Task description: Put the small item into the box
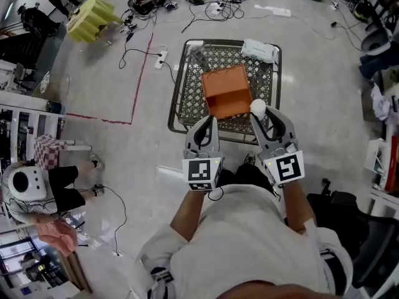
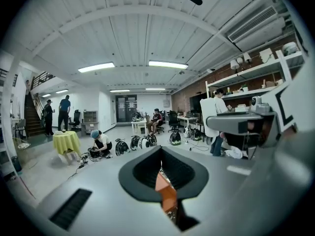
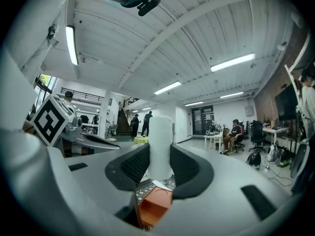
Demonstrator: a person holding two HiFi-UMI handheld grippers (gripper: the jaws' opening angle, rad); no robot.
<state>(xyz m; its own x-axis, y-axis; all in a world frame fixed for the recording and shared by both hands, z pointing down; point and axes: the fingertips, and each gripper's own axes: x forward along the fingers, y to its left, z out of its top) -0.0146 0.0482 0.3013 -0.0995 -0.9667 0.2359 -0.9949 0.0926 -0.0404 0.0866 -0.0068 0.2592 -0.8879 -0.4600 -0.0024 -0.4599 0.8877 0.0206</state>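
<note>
So the right gripper [image 1: 260, 113] fingers squeeze the small white item [image 1: 257, 108] at 5 o'clock of the orange box [image 1: 227, 92]; left gripper [image 1: 207, 122] fingers closed, empty.

Small item [image 1: 257, 108]: white, smooth, round-topped cylinder, upright, clamped between jaws of right gripper [image 1: 263, 118], above box's near right corner. Box [image 1: 227, 92]: orange, open-topped, sitting slightly skewed inside wire cart [image 1: 179, 86] on floor.
</note>
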